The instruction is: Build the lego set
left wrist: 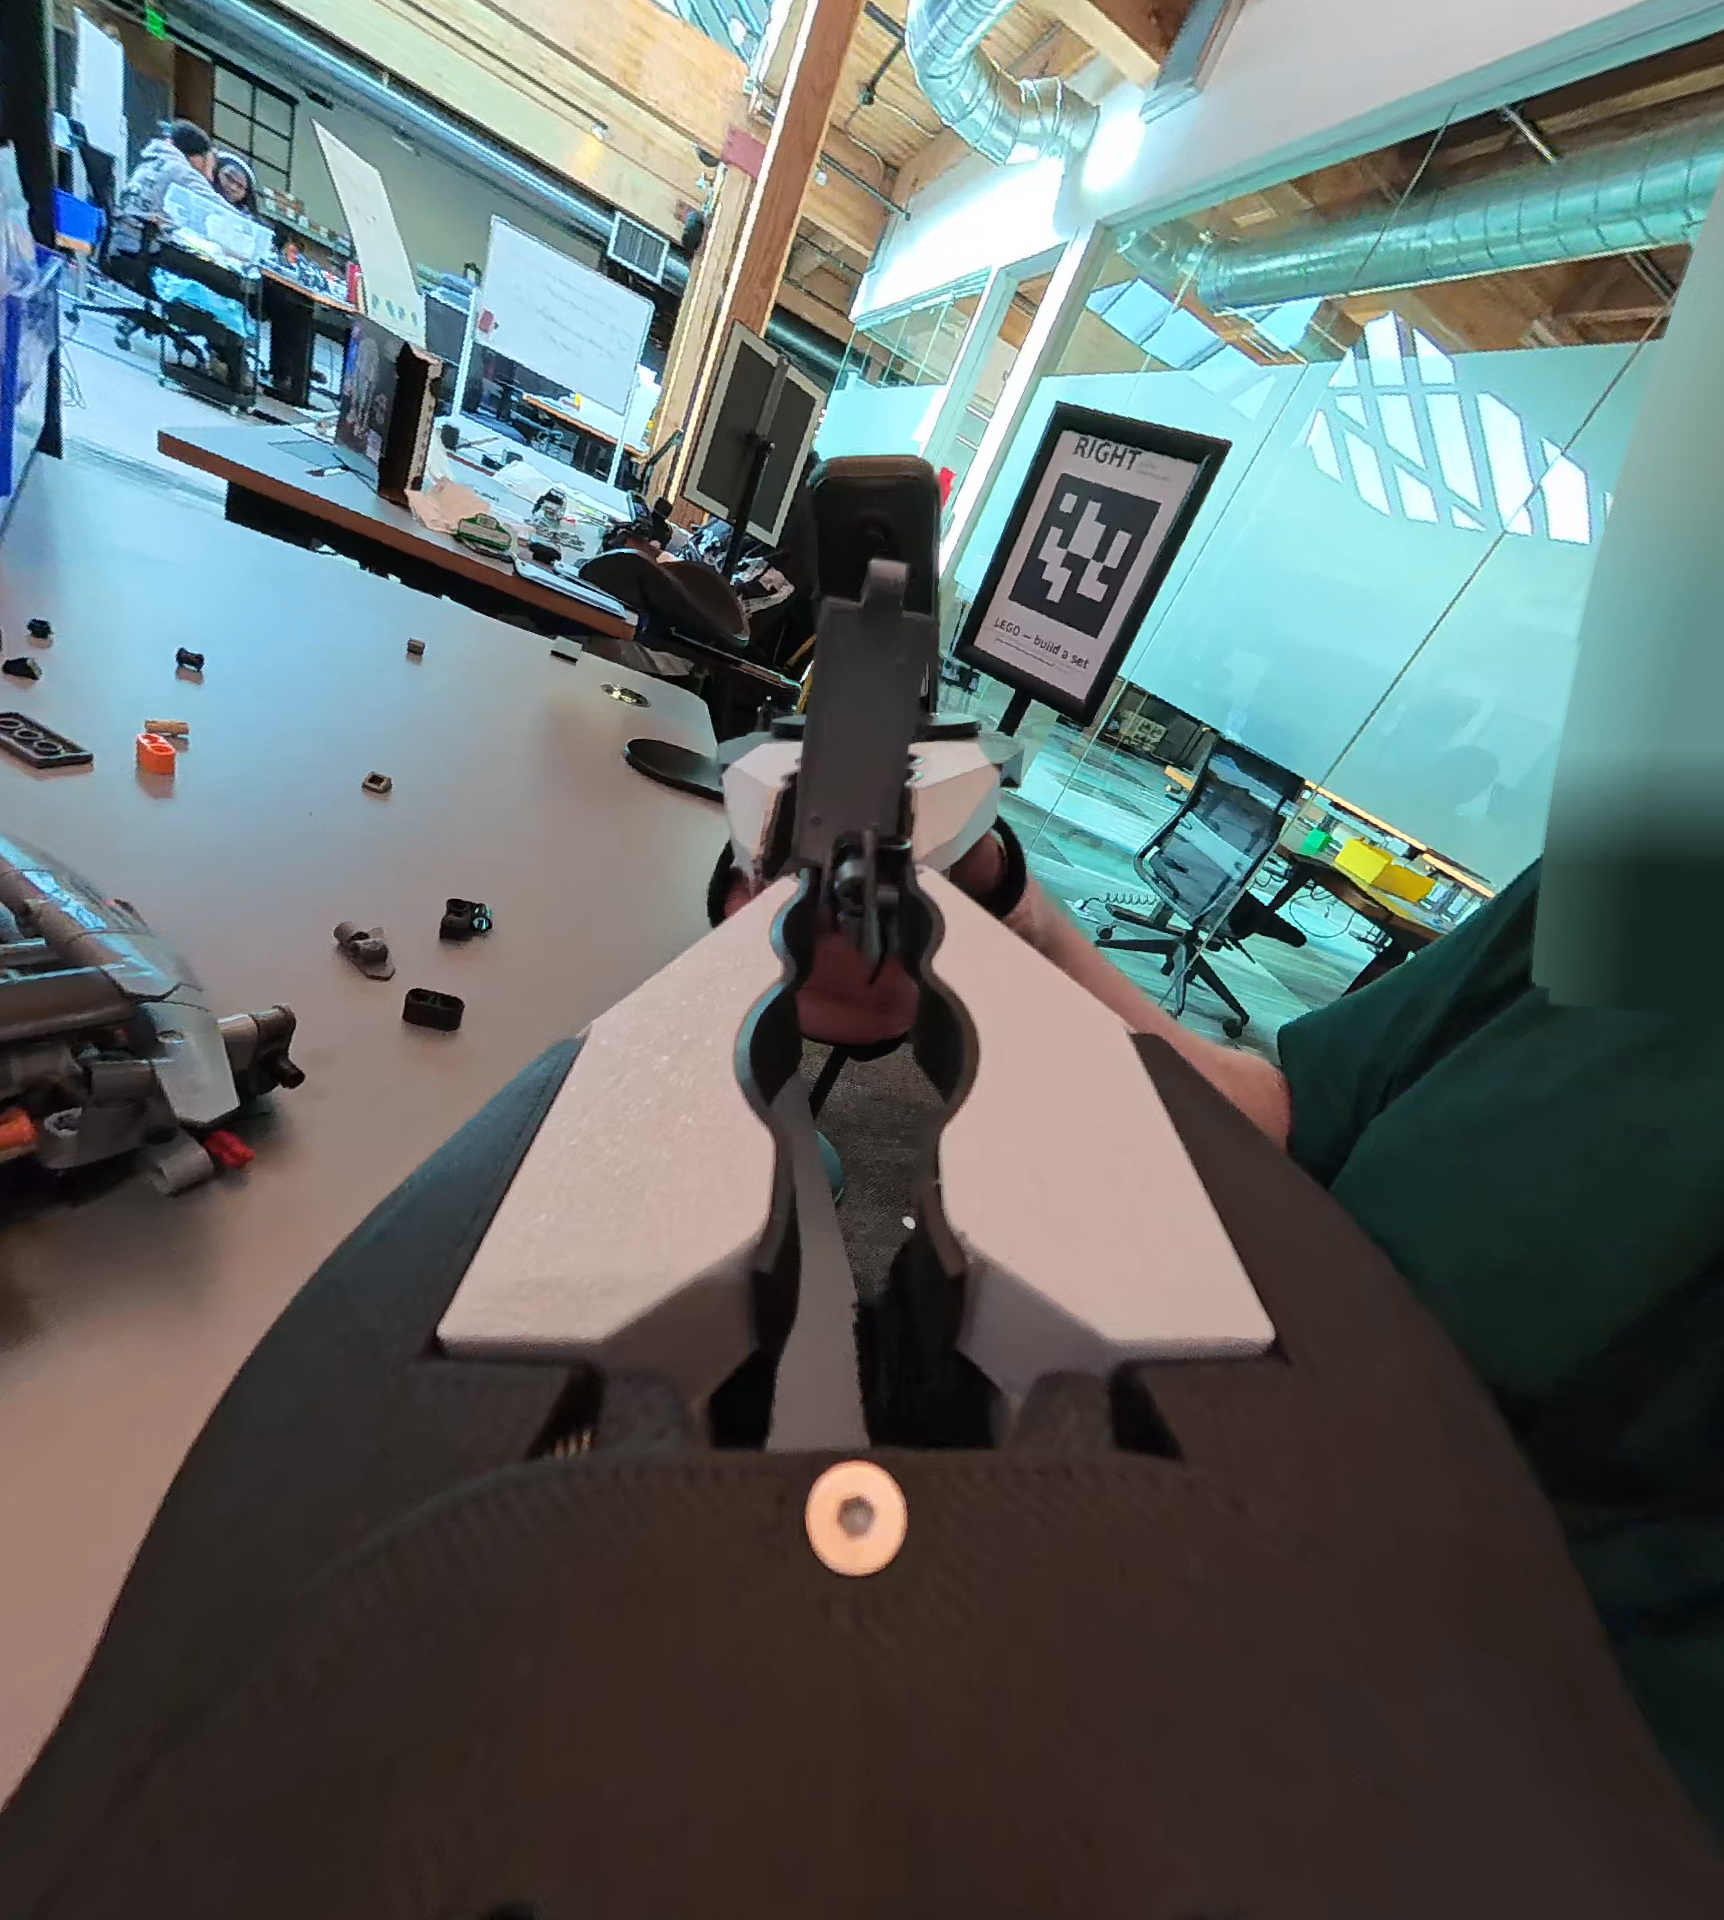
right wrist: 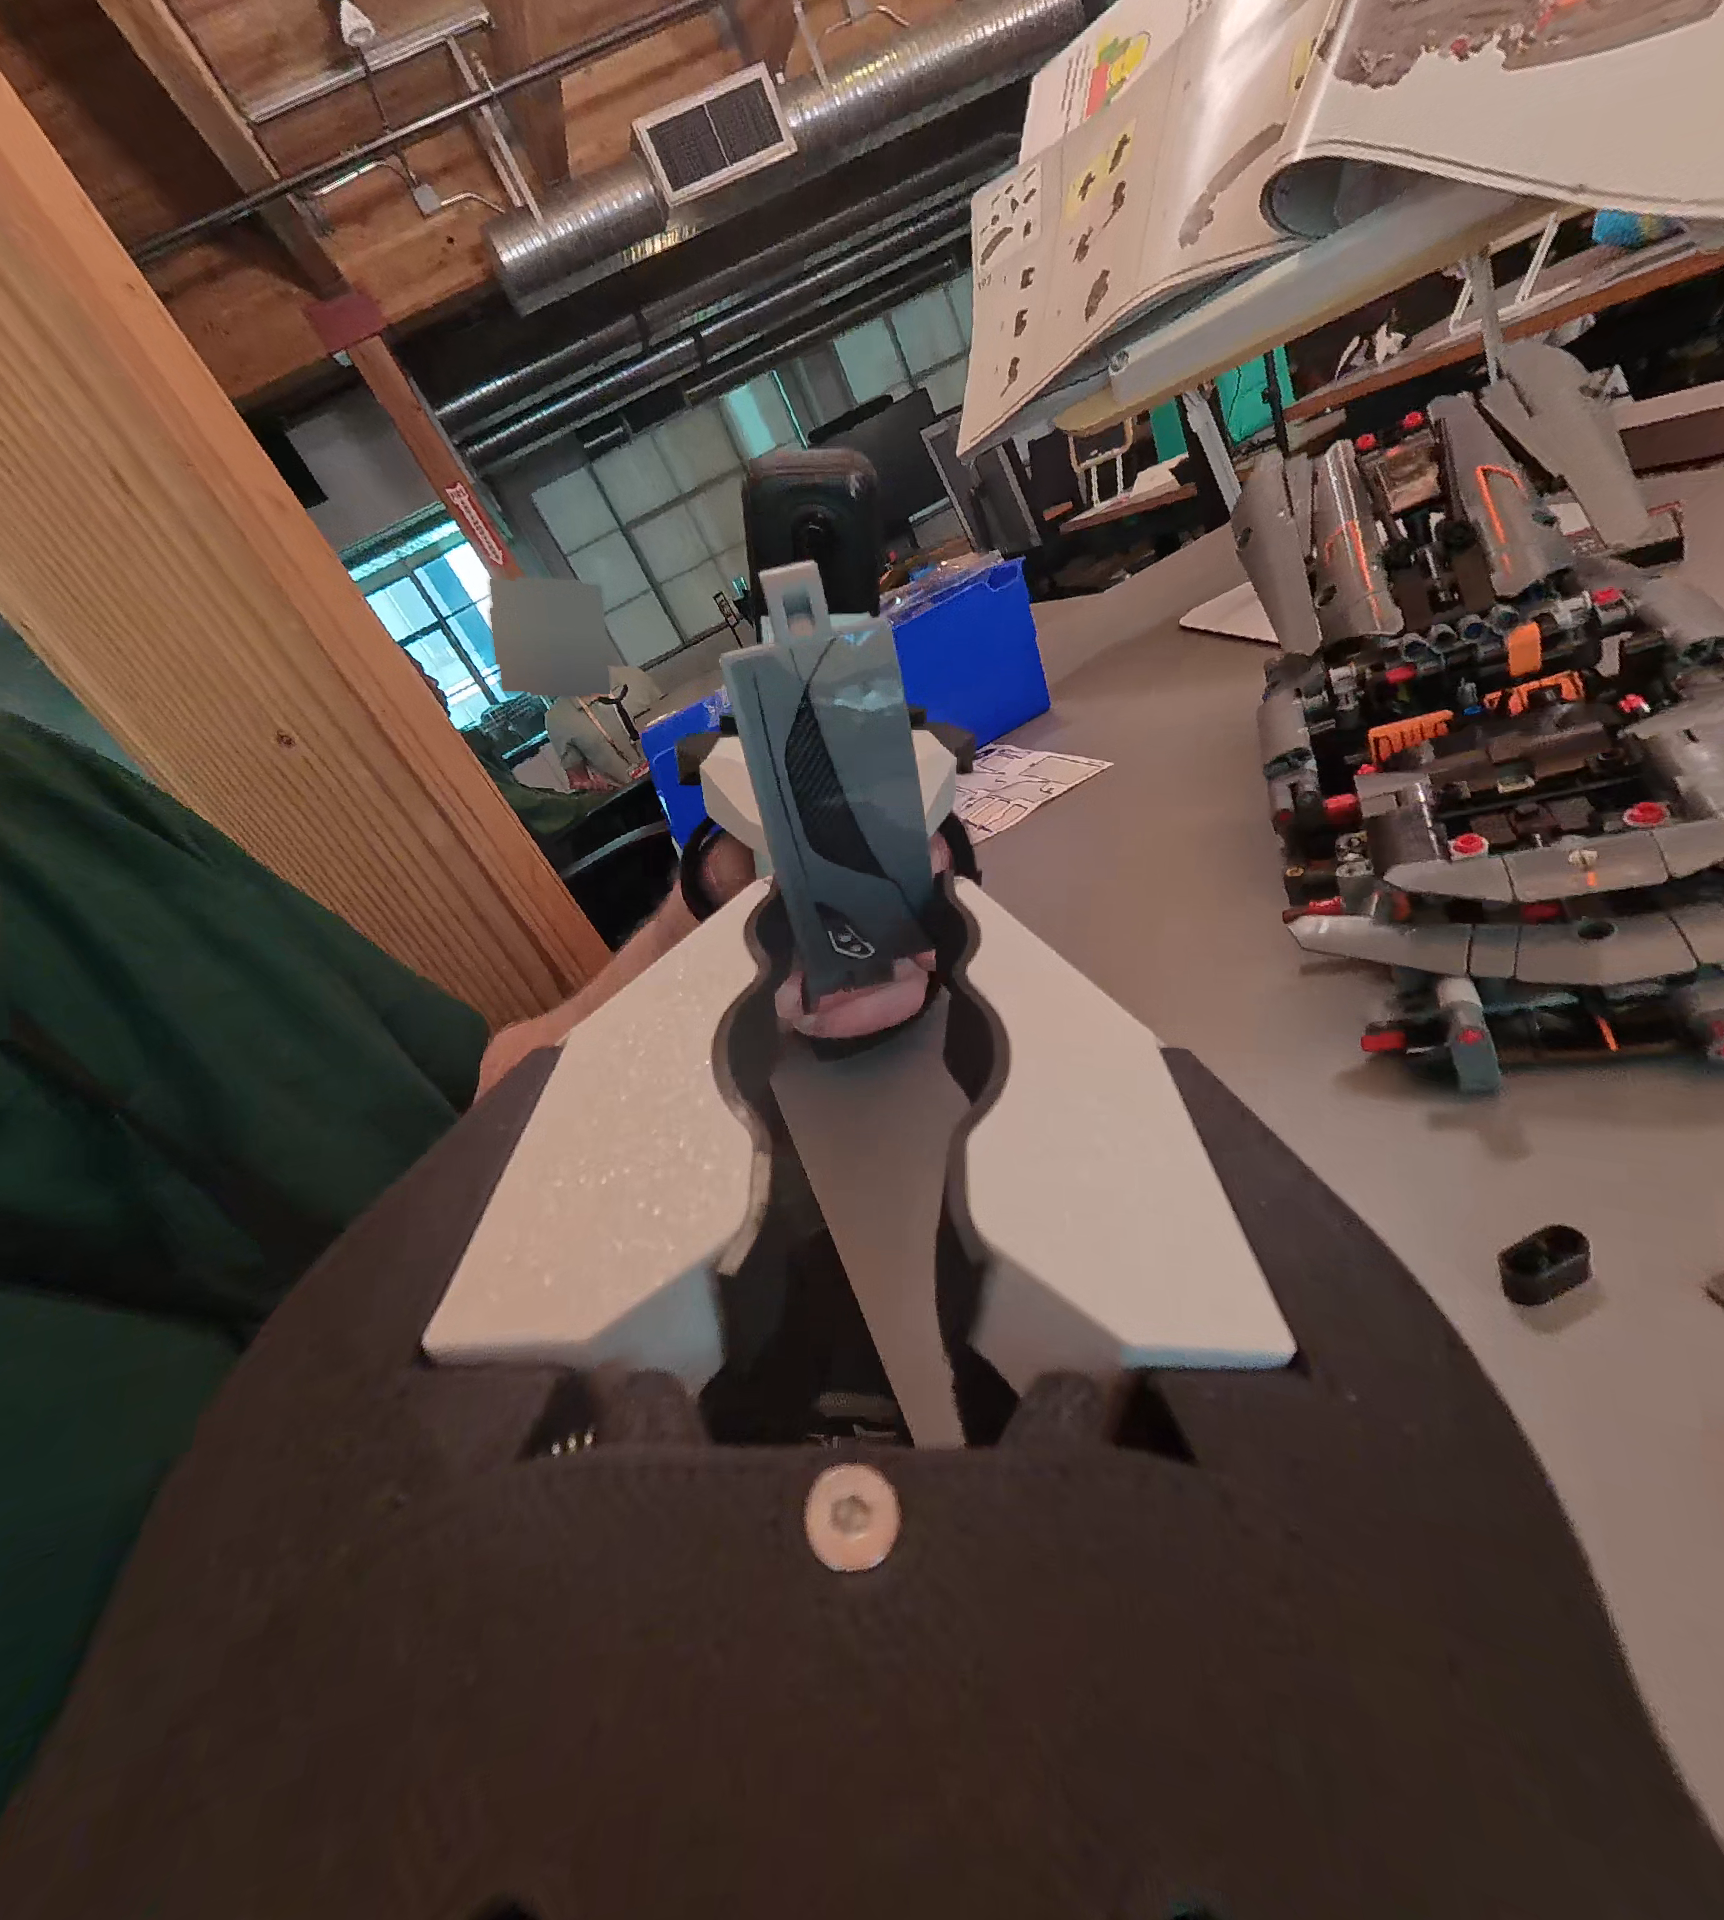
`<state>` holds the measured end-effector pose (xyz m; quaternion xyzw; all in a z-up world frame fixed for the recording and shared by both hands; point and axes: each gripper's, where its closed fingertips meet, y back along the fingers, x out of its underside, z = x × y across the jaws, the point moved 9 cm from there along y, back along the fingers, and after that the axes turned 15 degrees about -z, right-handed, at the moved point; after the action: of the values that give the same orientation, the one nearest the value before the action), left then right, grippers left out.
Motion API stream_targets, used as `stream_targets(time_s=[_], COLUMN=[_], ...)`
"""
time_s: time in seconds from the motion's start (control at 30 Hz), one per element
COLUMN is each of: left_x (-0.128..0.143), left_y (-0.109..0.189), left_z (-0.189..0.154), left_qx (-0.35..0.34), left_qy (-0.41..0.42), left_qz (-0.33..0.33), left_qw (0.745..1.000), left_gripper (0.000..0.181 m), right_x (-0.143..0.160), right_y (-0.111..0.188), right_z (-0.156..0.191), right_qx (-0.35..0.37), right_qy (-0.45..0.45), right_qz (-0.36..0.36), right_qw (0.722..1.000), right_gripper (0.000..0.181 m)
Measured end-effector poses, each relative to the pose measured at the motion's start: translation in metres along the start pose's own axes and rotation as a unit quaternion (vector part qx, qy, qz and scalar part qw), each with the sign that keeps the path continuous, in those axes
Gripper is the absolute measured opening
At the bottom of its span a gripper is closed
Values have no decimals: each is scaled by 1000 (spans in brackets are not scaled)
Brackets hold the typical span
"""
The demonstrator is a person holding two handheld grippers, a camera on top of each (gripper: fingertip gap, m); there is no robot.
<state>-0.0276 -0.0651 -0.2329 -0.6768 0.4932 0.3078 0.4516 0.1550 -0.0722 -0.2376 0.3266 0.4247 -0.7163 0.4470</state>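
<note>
Above the grey table, my left gripper and right gripper both pinched one long grey plastic panel.

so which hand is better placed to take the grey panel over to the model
Right, probably. Both tools seem shut on the grey panel, but the right tool has the lego model in full view beside it; the left tool sees only one cropped end.
</note>
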Motion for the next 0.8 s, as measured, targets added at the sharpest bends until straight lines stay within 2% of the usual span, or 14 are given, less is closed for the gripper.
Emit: stream_targets(time_s=[0.1,0.37,0.8], left_x=[1,-2,-6], left_y=[-5,-8,13], left_z=[1,7,11], left_qx=[-5,-19,-40], left_qy=[-13,-27,-43], left_qz=[22,37,51], left_qw=[1000,999,997], left_gripper=[5,5,5], right_x=[-1,-6,-2], right_y=[3,3,-20], right_z=[-4,-13,-26], right_qx=[-2,-4,-34], right_qy=[-14,-28,-38], right_qz=[-5,9,65], right_qw=[1000,1000,997], right_gripper=[25,26,26])
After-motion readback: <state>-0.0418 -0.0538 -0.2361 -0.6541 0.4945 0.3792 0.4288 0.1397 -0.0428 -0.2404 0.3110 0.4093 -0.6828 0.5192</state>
